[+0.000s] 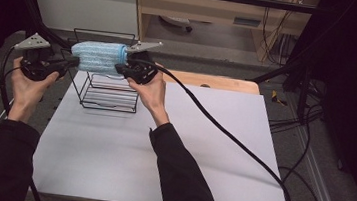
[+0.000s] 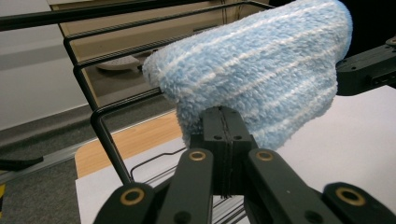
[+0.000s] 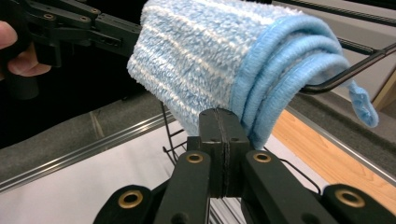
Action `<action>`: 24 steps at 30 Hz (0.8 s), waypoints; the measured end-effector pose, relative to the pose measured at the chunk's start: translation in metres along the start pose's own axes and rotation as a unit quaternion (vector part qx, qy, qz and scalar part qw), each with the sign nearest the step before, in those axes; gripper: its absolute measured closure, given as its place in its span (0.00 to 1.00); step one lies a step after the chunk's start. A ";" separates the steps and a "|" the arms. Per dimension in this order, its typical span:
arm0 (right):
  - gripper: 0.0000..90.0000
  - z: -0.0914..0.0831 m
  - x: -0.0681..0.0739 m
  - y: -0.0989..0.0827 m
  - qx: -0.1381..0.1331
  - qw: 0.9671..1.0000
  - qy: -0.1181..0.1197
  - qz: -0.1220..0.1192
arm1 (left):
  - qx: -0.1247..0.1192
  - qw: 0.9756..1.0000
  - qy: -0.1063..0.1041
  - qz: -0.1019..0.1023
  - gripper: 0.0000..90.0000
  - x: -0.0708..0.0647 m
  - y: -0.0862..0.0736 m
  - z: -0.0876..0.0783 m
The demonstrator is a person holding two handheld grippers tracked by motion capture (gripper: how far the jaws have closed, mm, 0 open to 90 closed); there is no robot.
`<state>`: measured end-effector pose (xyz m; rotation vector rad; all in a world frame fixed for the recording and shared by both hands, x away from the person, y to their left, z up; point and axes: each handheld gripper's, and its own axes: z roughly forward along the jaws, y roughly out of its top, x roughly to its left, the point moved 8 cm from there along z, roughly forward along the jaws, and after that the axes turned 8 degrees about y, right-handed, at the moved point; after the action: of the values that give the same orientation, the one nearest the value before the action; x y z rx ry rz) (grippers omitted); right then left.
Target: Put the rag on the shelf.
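High view shows me holding a folded blue towel (image 1: 97,56) between my two grippers above the black wire rack (image 1: 109,93), which stands on the white table (image 1: 161,154). My left gripper (image 1: 72,61) pinches the towel's left end, jaws pressed flat together on a fold. My right gripper (image 1: 119,67) is clamped the same way on the right end, beside the layered hem. Left gripper view has the towel (image 2: 252,74) draped just over the rack's top wire (image 2: 116,42).
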<state>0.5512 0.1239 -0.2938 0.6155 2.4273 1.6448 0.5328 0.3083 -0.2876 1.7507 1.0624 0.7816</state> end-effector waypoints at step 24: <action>0.84 -0.005 0.007 0.005 -0.015 1.000 -0.006 -0.015 | -0.007 0.999 0.007 -0.033 0.88 -0.001 0.004 -0.015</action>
<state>0.5444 0.1242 -0.2865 0.5793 2.3866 1.6592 0.5212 0.3116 -0.2781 1.6918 1.1150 0.7602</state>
